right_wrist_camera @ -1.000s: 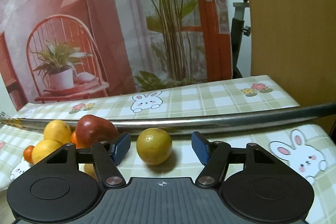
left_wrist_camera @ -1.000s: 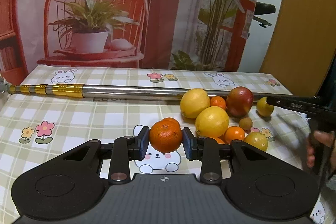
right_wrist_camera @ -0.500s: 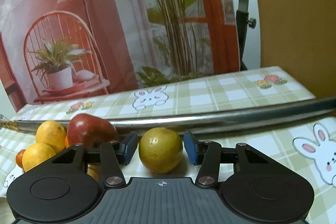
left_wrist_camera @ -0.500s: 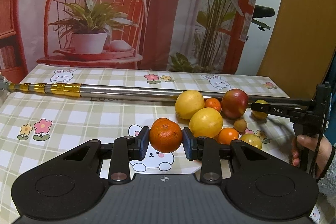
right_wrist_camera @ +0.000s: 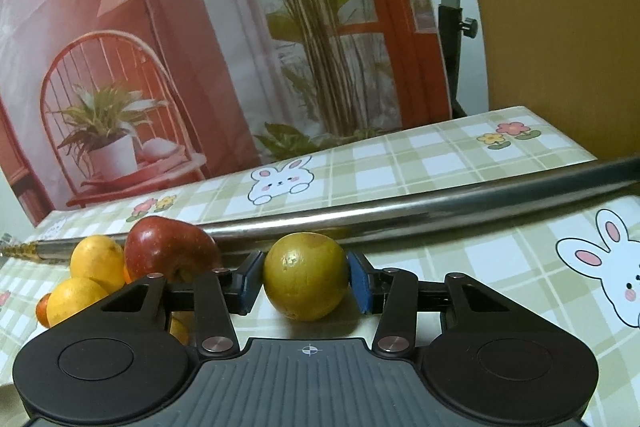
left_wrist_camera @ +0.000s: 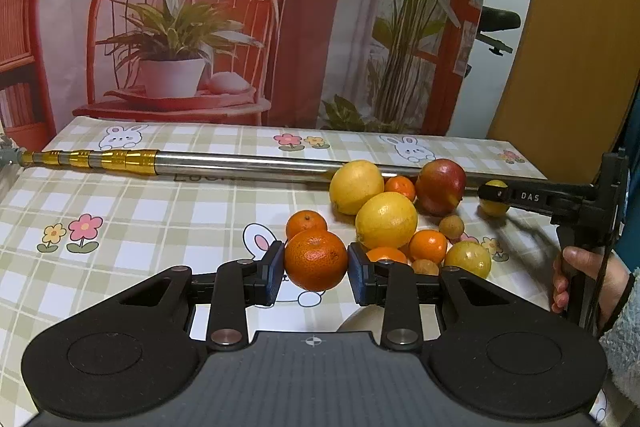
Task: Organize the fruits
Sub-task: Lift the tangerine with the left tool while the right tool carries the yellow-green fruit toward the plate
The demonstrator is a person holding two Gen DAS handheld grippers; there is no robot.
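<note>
My left gripper [left_wrist_camera: 316, 269] is shut on a large orange mandarin [left_wrist_camera: 316, 259], held just above the bunny tablecloth [left_wrist_camera: 160, 219]. Right of it lies a fruit pile: two lemons [left_wrist_camera: 386, 221], a red apple [left_wrist_camera: 440, 185], small mandarins [left_wrist_camera: 427, 246], a brown longan [left_wrist_camera: 451, 227] and a yellow fruit [left_wrist_camera: 468, 259]. In the right wrist view, my right gripper [right_wrist_camera: 306, 277] has its jaws closing on a yellow-green round fruit [right_wrist_camera: 306, 275], which sits on the cloth; both blue pads touch its sides. The apple [right_wrist_camera: 168, 247] and lemons [right_wrist_camera: 96, 259] lie left of it.
A long steel pole [left_wrist_camera: 240, 165] with a gold end lies across the table behind the fruit. A person's hand [left_wrist_camera: 576, 279] grips the right tool's handle at the right edge. A printed backdrop hangs behind the table's far edge.
The right jaws have closed in from wide apart until the pads meet the yellow-green fruit. The left gripper keeps the same hold on the orange mandarin and has barely moved.
</note>
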